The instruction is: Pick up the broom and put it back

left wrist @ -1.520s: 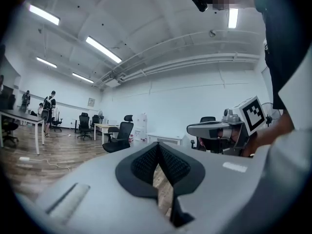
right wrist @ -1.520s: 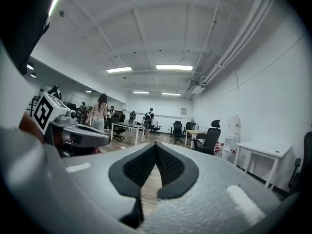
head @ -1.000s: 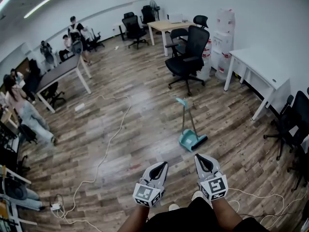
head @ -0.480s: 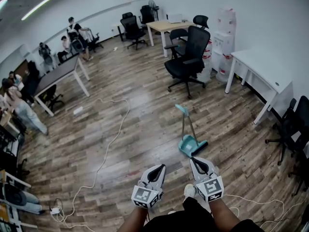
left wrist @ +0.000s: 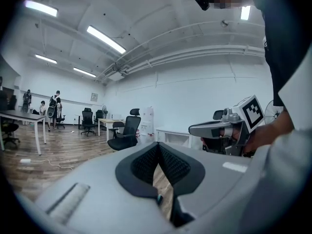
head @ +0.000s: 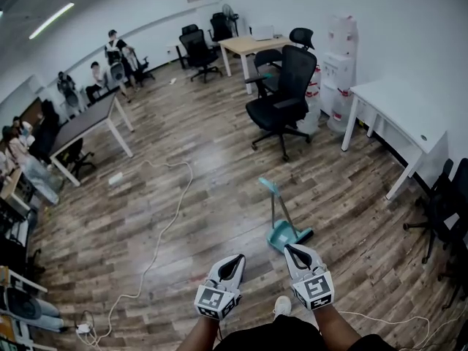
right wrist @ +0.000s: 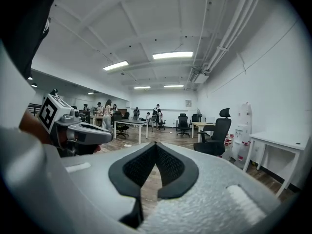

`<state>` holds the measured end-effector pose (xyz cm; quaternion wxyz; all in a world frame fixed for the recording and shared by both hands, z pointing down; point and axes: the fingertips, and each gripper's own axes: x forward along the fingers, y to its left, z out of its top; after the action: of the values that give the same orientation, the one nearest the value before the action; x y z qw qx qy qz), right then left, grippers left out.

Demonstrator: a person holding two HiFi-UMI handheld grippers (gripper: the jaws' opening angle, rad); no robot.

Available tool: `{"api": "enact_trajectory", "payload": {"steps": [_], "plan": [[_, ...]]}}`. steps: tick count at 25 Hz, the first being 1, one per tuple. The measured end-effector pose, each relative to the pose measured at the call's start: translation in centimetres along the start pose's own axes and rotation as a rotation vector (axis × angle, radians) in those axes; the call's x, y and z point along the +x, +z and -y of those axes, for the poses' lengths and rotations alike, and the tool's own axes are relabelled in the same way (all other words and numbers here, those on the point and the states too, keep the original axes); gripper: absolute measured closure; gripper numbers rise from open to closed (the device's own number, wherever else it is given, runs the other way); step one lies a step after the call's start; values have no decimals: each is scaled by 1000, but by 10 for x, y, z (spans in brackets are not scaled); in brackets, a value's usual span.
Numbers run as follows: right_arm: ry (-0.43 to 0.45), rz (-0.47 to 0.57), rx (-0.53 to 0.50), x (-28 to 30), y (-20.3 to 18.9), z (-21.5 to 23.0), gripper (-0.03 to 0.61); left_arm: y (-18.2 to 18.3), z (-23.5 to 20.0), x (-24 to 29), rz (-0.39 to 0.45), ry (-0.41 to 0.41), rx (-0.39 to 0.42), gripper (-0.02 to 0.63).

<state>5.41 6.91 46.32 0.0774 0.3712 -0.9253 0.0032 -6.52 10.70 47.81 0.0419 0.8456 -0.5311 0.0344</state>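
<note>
Forward across the wooden floor [head: 183, 218] the person has walked, so the upright teal broom [head: 284, 232] now stands just ahead of the right gripper [head: 292, 249], which, like the left gripper [head: 234, 258], is clenched on nothing, presumably because the reach has not begun.

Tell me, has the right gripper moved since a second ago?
Yes. The right gripper has moved forward, toward the teal dustpan on the floor, closing most of the gap.
</note>
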Motion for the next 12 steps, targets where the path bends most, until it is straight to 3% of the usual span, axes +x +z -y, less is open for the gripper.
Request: {"api": "enact_trajectory", "payload": {"steps": [12], "plan": [[39, -22, -17, 42, -3, 79, 575, 10, -24, 72, -12, 72, -18, 595]]}}
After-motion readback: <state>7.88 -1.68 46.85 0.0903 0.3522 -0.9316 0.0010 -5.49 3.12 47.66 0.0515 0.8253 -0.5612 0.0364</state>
